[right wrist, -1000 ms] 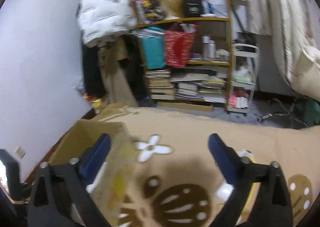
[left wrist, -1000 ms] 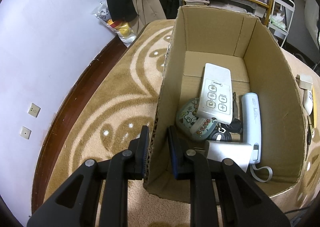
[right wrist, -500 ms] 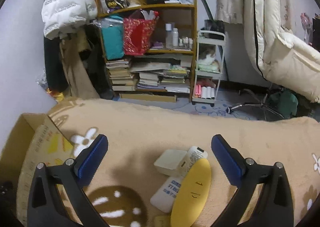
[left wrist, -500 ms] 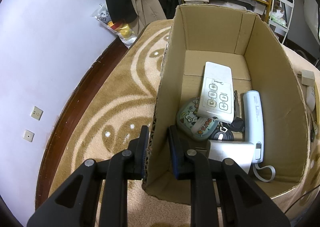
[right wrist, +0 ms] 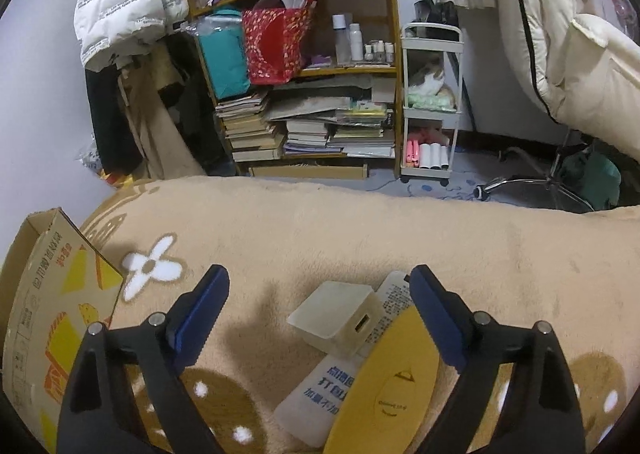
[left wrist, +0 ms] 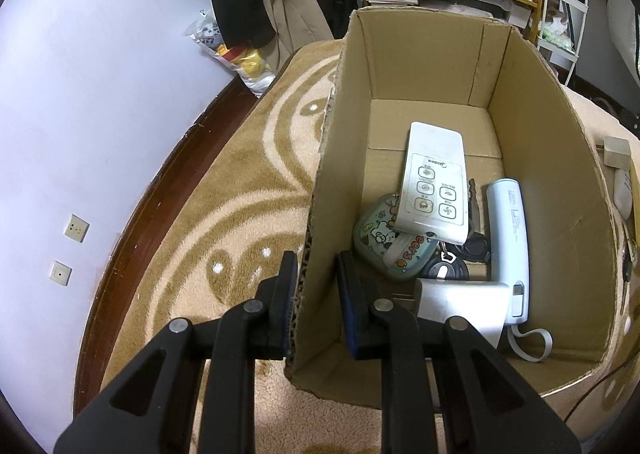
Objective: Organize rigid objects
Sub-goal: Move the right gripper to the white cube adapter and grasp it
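Note:
A cardboard box (left wrist: 548, 174) stands on the tan blanket; its printed outer side (right wrist: 48, 294) shows at the left of the right wrist view. Inside lie a white remote (left wrist: 436, 182), a cartoon case (left wrist: 380, 242), a black key fob (left wrist: 444, 272), a pale blue handheld device (left wrist: 508, 238) and a silver block (left wrist: 460, 306). My left gripper (left wrist: 316, 278) is shut on the box's left wall, one finger outside, one inside. My right gripper (right wrist: 320, 282) is open wide just above a white charger cube (right wrist: 340, 318), a white tube (right wrist: 316, 394) and a yellow oval case (right wrist: 392, 394).
A crowded bookshelf (right wrist: 304, 94) and a white trolley (right wrist: 428, 102) stand past the blanket's far edge. A chair base (right wrist: 532, 182) is on the floor at right. A lilac wall (left wrist: 80, 94) with a dark skirting runs close along the box's left.
My right gripper has swung right, away from the box, and come down over the charger cube, tube and yellow case. My left gripper keeps its hold on the box wall, barely shifted.

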{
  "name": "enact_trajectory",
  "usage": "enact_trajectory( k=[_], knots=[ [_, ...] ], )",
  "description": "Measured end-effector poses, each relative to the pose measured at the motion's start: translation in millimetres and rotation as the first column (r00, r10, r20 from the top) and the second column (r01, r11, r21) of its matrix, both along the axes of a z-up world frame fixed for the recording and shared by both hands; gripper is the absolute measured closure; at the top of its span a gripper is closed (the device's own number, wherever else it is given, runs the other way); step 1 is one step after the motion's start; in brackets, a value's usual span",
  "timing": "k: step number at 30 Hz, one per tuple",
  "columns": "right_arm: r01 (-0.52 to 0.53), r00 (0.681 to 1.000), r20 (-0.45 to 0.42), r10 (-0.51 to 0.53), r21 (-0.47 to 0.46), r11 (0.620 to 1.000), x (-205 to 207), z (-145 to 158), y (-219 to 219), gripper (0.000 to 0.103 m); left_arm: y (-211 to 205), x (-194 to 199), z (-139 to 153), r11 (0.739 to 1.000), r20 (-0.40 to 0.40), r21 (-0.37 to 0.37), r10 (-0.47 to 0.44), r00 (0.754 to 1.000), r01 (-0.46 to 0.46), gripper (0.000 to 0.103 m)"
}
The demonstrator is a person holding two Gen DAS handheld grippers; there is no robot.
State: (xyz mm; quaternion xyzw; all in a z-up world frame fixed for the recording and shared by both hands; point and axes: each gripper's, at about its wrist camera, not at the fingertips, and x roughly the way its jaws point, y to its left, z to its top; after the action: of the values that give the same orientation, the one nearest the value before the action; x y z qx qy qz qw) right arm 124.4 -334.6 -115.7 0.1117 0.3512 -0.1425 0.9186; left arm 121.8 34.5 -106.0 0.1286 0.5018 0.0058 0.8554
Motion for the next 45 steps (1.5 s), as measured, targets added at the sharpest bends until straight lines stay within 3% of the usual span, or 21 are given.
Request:
enact_trajectory(
  k=[12,16,19,32,45],
  knots=[
    [-0.013,0.999,-0.051,0.014,0.022,1.0,14.6,-12.4,-6.0,0.014,-0.7,-1.5,-0.2,1.0,0.0,0.008,-0.004,1.0,0.004,0.083],
    [-0.025,0.996,-0.081,0.03,0.068,0.997,22.2,-17.6,-10.2,0.017,-1.1,-1.4,-0.2,1.0,0.0,0.007,-0.003,1.0,0.003,0.083],
    [-0.026,0.994,-0.1,0.036,0.098,0.995,22.4,-24.1,-12.7,0.026,-1.2,-1.8,-0.5,1.0,0.0,0.009,-0.004,1.0,0.004,0.083],
    [-0.005,0.993,-0.113,0.025,0.17,0.985,18.5,-34.2,-16.4,0.03,-0.6,-2.8,-1.6,1.0,0.001,0.01,-0.006,1.0,0.006,0.083],
    [-0.022,0.991,-0.124,0.041,0.154,0.988,15.9,-36.5,-13.0,0.039,-0.5,-2.4,-1.5,1.0,0.001,0.011,-0.006,1.0,0.006,0.083]
  ],
)
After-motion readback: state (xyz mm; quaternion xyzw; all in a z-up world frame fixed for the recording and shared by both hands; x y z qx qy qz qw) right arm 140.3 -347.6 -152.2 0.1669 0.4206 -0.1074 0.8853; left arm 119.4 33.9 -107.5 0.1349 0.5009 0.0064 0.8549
